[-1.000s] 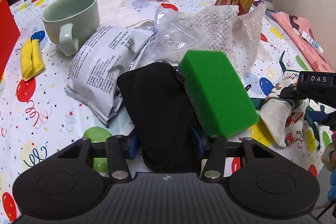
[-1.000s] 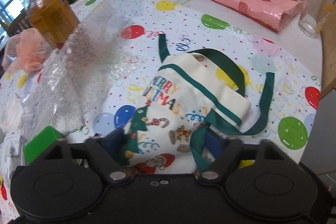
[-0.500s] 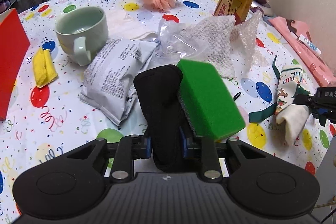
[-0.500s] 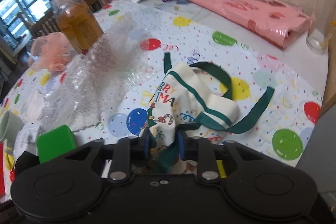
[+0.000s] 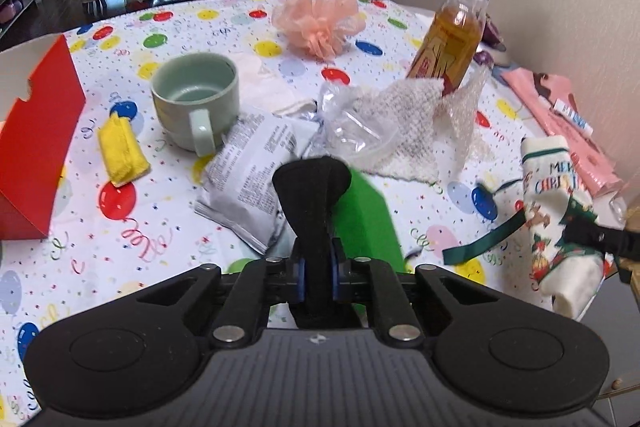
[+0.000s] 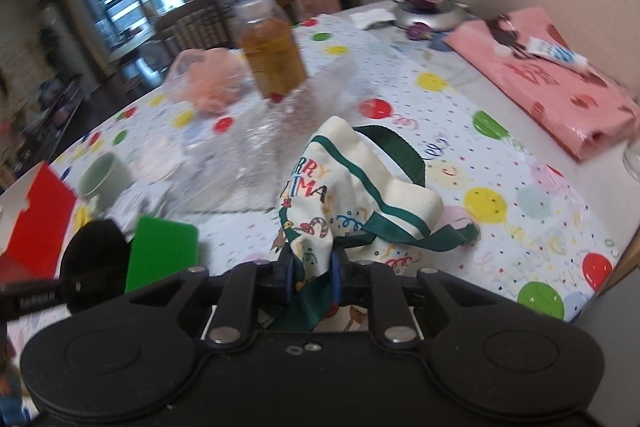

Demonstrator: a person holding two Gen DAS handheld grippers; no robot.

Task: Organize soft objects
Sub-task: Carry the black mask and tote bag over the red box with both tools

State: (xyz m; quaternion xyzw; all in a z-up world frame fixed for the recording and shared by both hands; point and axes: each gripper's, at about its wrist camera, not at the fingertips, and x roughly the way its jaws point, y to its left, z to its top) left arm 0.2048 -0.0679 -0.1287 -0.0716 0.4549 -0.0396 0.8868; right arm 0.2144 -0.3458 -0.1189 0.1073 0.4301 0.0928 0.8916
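My left gripper [image 5: 318,277] is shut on a black soft pouch [image 5: 310,195] and holds it above the table; the pouch also shows in the right wrist view [image 6: 94,259]. A green sponge [image 5: 370,219] lies just right of it. My right gripper [image 6: 312,277] is shut on a white Christmas cloth bag [image 6: 340,187] with green straps, lifted off the table; the bag also shows in the left wrist view [image 5: 556,211]. A yellow cloth [image 5: 120,149], a pink mesh puff [image 5: 320,19] and a white knitted cloth [image 5: 408,119] lie on the balloon-print tablecloth [image 5: 120,251].
A green mug [image 5: 196,99], a grey foil packet [image 5: 252,179], clear plastic [image 5: 356,131], bubble wrap [image 5: 464,115] and a tea bottle [image 5: 452,39] crowd the middle. A red box [image 5: 36,143] stands at the left. A pink package [image 6: 548,75] lies by the wall.
Both grippers closed, the left on the black pouch and the right on the Christmas bag, and both lifted their loads up and back from the table.
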